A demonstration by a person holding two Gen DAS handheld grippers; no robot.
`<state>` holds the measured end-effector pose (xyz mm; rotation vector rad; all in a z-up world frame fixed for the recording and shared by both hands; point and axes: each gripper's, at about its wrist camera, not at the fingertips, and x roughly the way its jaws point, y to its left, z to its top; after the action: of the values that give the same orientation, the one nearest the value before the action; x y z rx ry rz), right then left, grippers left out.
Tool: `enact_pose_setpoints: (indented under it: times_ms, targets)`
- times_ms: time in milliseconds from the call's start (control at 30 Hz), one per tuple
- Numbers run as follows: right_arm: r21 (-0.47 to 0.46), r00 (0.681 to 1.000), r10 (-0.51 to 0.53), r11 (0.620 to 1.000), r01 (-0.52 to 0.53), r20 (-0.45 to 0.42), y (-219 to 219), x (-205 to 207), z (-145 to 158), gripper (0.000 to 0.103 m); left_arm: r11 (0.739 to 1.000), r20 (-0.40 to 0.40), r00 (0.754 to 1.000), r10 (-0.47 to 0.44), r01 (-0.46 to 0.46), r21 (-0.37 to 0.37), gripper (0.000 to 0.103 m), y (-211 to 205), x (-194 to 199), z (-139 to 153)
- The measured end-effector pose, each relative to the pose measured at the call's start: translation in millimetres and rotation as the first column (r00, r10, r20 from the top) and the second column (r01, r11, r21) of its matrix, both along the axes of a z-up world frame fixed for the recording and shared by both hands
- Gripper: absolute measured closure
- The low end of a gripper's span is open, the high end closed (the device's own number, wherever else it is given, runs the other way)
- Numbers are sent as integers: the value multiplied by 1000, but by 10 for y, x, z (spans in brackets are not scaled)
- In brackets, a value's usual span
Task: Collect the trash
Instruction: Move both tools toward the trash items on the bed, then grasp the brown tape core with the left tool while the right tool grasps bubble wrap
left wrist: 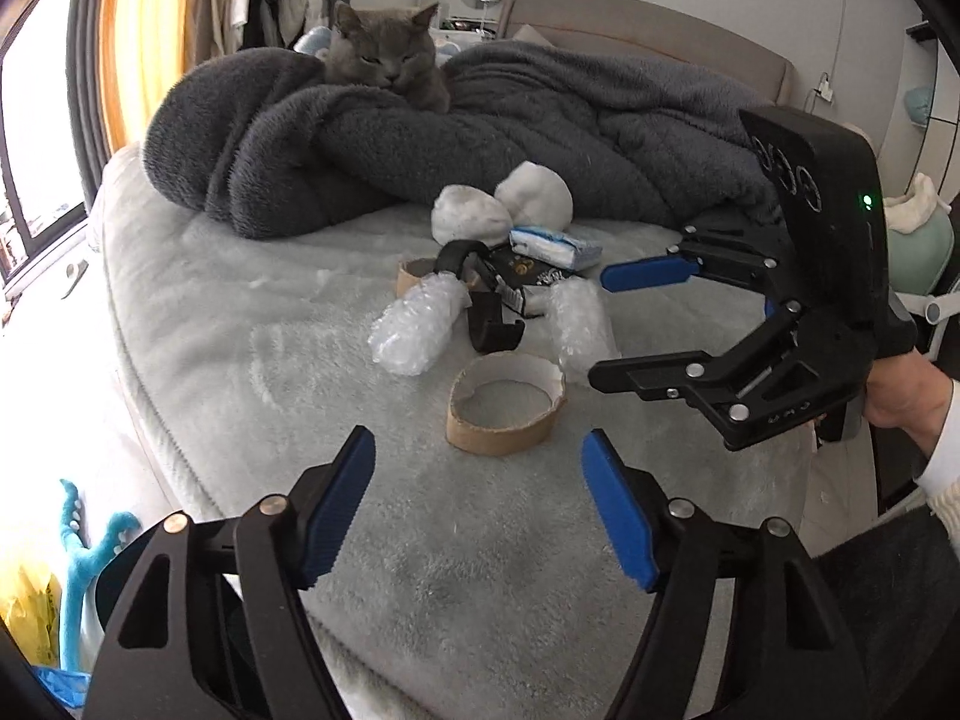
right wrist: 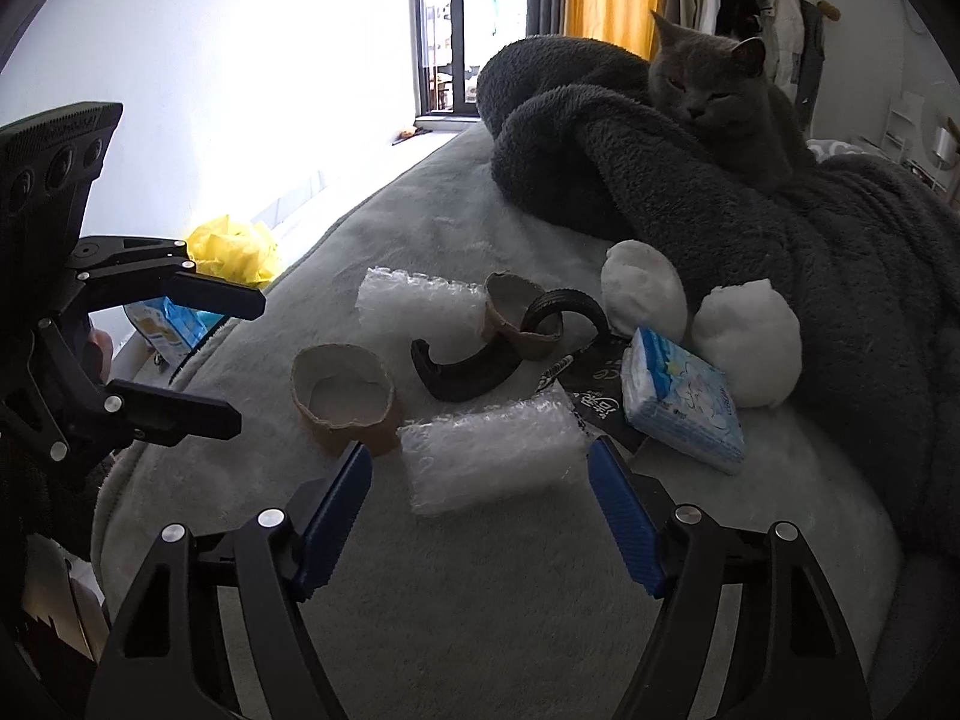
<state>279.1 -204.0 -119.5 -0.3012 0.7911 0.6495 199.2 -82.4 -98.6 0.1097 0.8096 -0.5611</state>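
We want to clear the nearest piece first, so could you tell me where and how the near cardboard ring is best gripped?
Grip the cardboard ring by its wall, one finger inside the hollow and one outside. It stands on end with its opening facing up, so come from above at the near rim, where the left gripper is already open and nothing crowds it.

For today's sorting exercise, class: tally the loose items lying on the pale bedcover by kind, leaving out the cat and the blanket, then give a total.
Cardboard tube rings: 2
Bubble wrap pieces: 2
White wads: 2
Tissue pack: 1
Black curved plastic pieces: 2
Black printed wrapper: 1
Total: 10
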Motion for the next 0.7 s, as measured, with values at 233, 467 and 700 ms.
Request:
enact_pose_setpoints:
  times_ms: [233, 467, 700]
  targets:
    - [-22, 999, 27, 999, -28, -32, 43, 88, -85, 30, 998, -9, 998, -68, 68, 6, 31, -149, 49, -11]
    - [-15, 999, 29, 999, -30, -41, 39, 101, -81, 37, 997, -39, 997, -71, 71, -5, 37, -203, 158, -52]
    - [25, 999, 6, 1000, -5, -33, -45, 91, 7, 38, 999, -109, 994, -28, 25, -25, 46, -186, 323, -183]
